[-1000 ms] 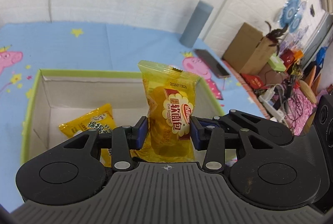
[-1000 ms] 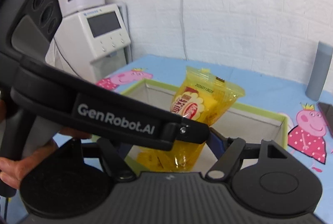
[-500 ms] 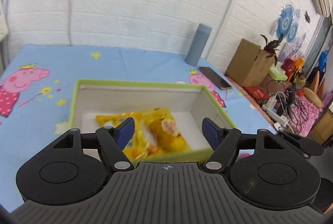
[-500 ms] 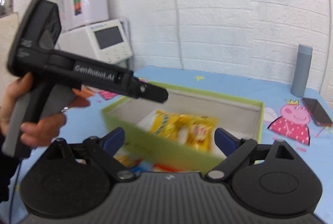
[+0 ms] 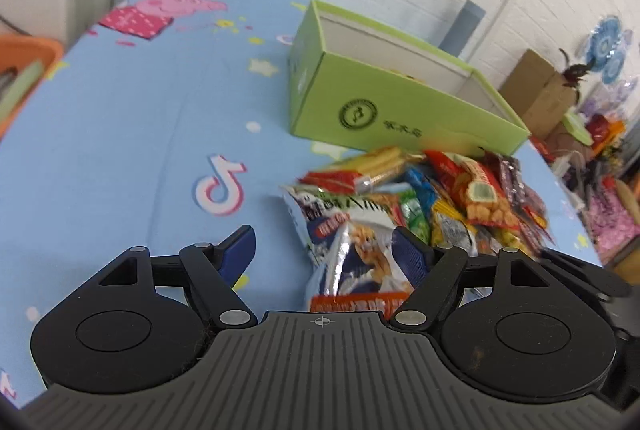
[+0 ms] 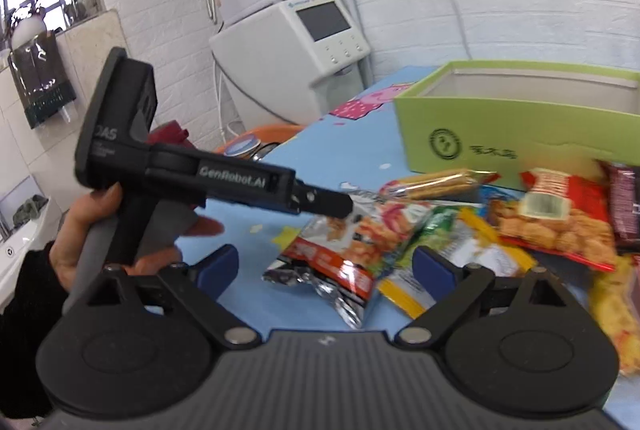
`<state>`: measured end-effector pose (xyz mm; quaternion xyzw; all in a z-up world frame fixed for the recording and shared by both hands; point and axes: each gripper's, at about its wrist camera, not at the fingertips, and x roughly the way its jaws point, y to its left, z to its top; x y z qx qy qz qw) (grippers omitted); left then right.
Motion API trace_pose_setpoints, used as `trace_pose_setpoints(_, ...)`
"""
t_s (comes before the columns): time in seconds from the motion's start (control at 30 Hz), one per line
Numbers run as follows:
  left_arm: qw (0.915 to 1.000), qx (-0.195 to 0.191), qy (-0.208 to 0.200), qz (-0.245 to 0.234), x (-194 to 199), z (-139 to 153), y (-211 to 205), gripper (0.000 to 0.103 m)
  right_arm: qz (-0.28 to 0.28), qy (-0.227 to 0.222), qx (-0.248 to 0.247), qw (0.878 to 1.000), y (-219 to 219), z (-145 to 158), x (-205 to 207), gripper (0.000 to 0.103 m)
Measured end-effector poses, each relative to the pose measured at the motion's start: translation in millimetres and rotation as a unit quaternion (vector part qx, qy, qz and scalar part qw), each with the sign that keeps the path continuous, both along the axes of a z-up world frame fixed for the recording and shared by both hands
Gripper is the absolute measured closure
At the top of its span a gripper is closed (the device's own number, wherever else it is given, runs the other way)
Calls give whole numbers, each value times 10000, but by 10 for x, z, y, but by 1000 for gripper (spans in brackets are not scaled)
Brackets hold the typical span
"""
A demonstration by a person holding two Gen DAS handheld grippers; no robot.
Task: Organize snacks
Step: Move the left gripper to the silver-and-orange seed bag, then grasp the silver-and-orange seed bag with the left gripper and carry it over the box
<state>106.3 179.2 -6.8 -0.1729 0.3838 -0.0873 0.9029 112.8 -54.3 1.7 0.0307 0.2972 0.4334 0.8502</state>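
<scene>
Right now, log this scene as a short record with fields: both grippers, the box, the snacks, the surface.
left gripper: open, fingers spread, silver and orange packet lying between them, not clamped
right gripper: open, holding nothing, above the near edge of the pile
green box: upright, open top, behind the pile
snack pile: loose packets heaped on the cloth in front of the box
surface: blue cartoon-print tablecloth

green box [image 5: 404, 110] contents hidden by its wall, snack pile [image 6: 560, 226] blurred, cut off right
</scene>
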Motion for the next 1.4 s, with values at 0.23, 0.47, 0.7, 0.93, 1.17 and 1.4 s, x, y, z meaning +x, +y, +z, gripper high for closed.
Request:
trace_pose_setpoints(0.23,9985,-337,154,-393,161,-164,31,43,54,166,-594,9981,463,-229,189,9)
trace_pose_setpoints(0.47,9972,-547,64,-510,-119,-166,-73,62,46,204,-553,9983,385,-193,15,9)
trace_pose_setpoints(0.7,9979,-533,37,-375,-587,-164,-216,46,40,224,-447,9987,145,-157,-431,10)
trace_pose_setpoints(0.93,9991,-370,45,-198,-626,-171,-188,44,-124,169,-599,9980,127,-206,-434,10)
trace_pose_setpoints(1.17,9950,-972,85,-218,-657,-224,-145,71,-147,320,-437,9984,237,-314,-349,19)
trace_pose_setpoints(1.4,9972,-576,-441,-204,-655,300,-253,71,-102,-173,-170,9997,216,69,-460,22)
